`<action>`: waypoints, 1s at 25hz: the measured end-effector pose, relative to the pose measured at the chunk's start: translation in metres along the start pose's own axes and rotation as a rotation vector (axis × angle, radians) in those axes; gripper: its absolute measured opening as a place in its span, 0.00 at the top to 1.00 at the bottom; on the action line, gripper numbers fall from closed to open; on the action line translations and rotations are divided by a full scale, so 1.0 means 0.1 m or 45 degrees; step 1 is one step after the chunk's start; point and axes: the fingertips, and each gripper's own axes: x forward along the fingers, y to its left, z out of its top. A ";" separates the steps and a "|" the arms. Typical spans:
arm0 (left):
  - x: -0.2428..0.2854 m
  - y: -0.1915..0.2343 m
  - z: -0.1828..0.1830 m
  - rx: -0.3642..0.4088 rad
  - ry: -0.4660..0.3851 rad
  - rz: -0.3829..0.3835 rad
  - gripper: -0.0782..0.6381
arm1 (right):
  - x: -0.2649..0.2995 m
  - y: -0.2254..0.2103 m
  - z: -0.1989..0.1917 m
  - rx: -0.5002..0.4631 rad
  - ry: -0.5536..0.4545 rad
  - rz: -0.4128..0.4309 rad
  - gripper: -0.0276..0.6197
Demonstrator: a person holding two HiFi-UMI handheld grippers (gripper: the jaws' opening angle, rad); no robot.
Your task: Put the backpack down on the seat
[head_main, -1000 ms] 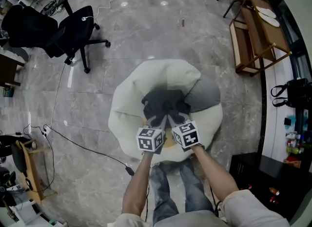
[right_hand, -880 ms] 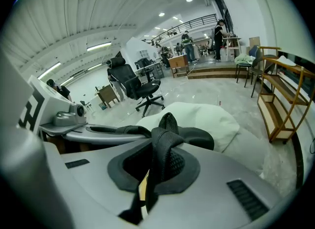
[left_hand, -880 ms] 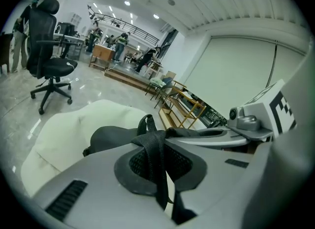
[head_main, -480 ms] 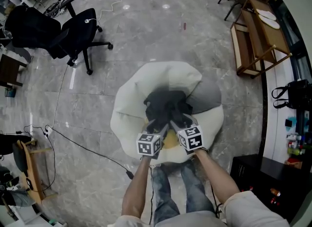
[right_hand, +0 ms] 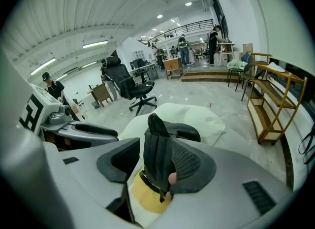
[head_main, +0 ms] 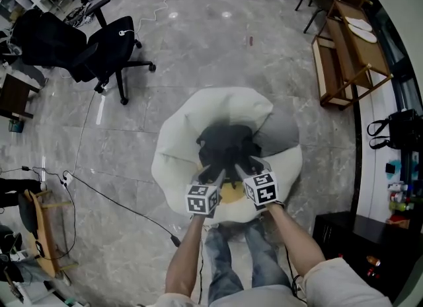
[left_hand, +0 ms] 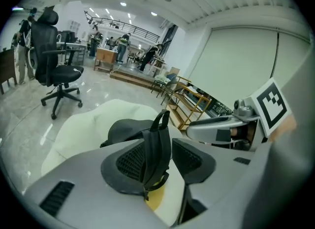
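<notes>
By the look of it you have the main step done. The backpack [head_main: 227,142] lies in the hollow of the pale beanbag seat [head_main: 177,142], near the middle, and seems to rest on the seat alone.

Your left claw [head_main: 211,171] stands wide. Its jaws have just swung apart and then eased in a touch. 1 black strap [left_hand: 156,147] stands loose between the pads, not pinched.

Your right claw [head_main: 255,166] is the same: wide, just opened, then eased in slightly. The other strap [right_hand: 156,149] stands upright between its pads, closer to the right-hand one but not squeezed.

What seems left is to draw both claws back toward you, clear of the straps, so that neither snags and tips the bag.

Counting: 1 backpack, 2 straps, 1 seat and 2 claws. On the seat to the right of the bag sits 1 grey cushion [head_main: 281,129]. 1 yellow patch [head_main: 230,193] shows at the seat's near edge. Far left on the floor stands 1 black office chair [head_main: 111,40].
</notes>
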 end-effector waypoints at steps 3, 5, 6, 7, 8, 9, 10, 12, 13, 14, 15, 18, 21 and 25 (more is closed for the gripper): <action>-0.06 -0.07 0.05 0.017 -0.020 0.019 0.80 | -0.08 0.00 -0.01 -0.015 0.001 -0.043 0.84; -0.11 -0.14 0.09 0.025 -0.036 0.008 0.84 | -0.14 0.02 -0.01 -0.010 0.000 -0.048 0.91; -0.13 -0.17 0.10 0.030 -0.040 0.002 0.85 | -0.17 0.05 0.00 -0.011 -0.002 -0.039 0.91; -0.15 -0.19 0.10 0.033 -0.043 -0.005 0.85 | -0.19 0.09 0.00 -0.013 -0.004 -0.029 0.91; -0.17 -0.21 0.10 0.036 -0.044 -0.010 0.85 | -0.20 0.12 0.00 -0.015 -0.006 -0.020 0.91; -0.19 -0.22 0.11 0.040 -0.045 -0.014 0.85 | -0.22 0.16 0.00 -0.017 -0.007 -0.013 0.91; -0.21 -0.24 0.12 0.045 -0.048 -0.017 0.85 | -0.24 0.19 0.01 -0.019 -0.011 -0.008 0.91; -0.26 -0.29 0.17 0.060 -0.063 -0.022 0.85 | -0.29 0.25 0.06 -0.026 -0.034 -0.002 0.91; -0.29 -0.32 0.21 0.071 -0.075 -0.025 0.85 | -0.33 0.28 0.11 -0.032 -0.053 0.000 0.91; -0.33 -0.35 0.26 0.085 -0.092 -0.027 0.85 | -0.38 0.30 0.17 -0.039 -0.075 0.001 0.91; -0.38 -0.39 0.33 0.100 -0.114 -0.029 0.85 | -0.44 0.33 0.24 -0.049 -0.101 0.003 0.91; -0.62 -0.57 0.62 0.148 -0.221 -0.037 0.85 | -0.73 0.44 0.54 -0.084 -0.207 0.009 0.91; -0.98 -0.80 0.97 0.232 -0.359 -0.051 0.85 | -1.09 0.63 0.92 -0.141 -0.350 0.012 0.91; -1.48 -1.11 1.22 0.257 -0.489 -0.058 0.85 | -1.58 0.94 1.25 -0.199 -0.470 0.034 0.91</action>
